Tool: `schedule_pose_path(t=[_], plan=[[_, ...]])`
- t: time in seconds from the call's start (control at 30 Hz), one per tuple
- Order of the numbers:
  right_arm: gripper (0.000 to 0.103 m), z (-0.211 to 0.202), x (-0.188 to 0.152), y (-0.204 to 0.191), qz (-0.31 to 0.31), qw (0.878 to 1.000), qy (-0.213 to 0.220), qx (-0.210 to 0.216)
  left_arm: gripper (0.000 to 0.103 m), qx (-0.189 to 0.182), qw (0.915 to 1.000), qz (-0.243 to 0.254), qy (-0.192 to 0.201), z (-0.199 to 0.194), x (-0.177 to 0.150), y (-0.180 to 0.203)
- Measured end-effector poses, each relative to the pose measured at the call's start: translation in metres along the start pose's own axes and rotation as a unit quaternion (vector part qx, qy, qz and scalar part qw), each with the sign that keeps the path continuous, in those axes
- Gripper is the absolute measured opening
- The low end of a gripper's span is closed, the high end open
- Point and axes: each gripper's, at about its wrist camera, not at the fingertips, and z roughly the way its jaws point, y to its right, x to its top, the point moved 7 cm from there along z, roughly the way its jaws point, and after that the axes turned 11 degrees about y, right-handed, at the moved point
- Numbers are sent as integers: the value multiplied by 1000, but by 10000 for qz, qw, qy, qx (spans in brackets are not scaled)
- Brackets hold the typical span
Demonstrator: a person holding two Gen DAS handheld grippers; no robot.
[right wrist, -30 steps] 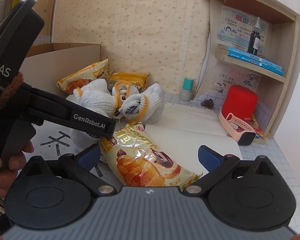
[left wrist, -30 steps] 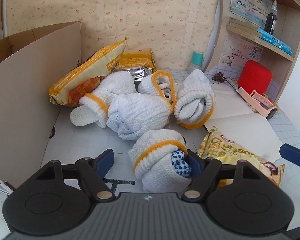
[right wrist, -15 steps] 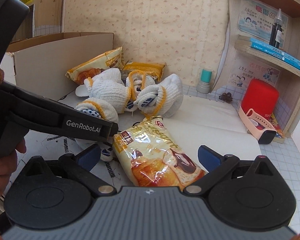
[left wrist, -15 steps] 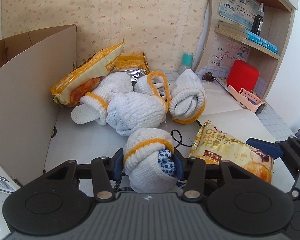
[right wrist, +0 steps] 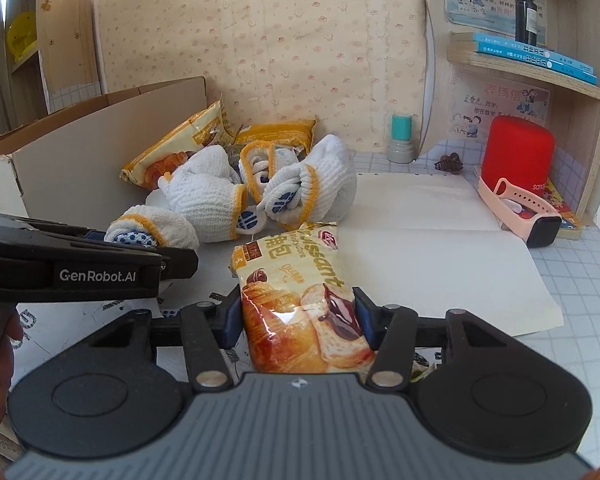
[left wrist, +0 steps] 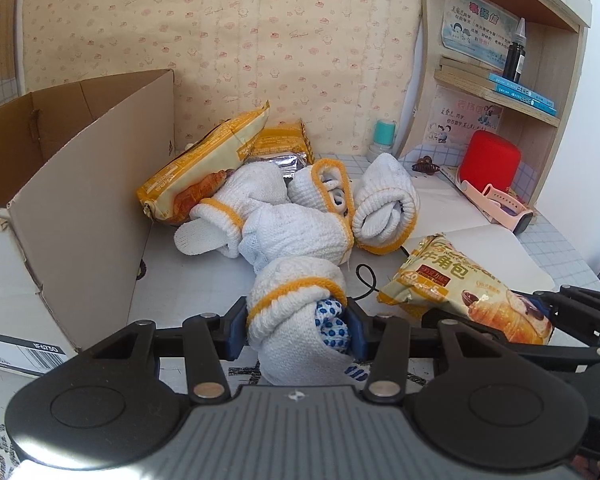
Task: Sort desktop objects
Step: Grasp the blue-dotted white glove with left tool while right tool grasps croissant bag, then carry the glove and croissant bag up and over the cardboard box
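Both sets of jaws have closed since a second ago: then they stood wide around their targets, now my left gripper [left wrist: 298,330] is clamped on the rolled glove [left wrist: 296,312] and my right gripper [right wrist: 298,320] pinches the croissant packet [right wrist: 300,304] across its near end. I read that as both grasps made, so the sorting can go on to lifting each item toward its place, gloves and snacks apart.

Neither item looks lifted; glove and packet lie on the white surface [right wrist: 440,264], just in front of the glove pile [left wrist: 300,224] and the two other snack packets [left wrist: 204,176] by the cardboard box [left wrist: 80,184].

My left gripper sits low and level, pointing at the pile. My right sits close beside it at the same height, its linkage showing at the right edge of the left view.
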Motion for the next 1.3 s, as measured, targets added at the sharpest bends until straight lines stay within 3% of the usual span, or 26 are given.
schedule_pose_path(t=[0.57,1.3], plan=[[52,-35,33,-15,-20,9988,490,-4,49,164,9984,39,537,-48,27,-3],[52,-54,87,-76,-383,9931,990,492,50,1108,9852,39,1307,-114,76,-52]])
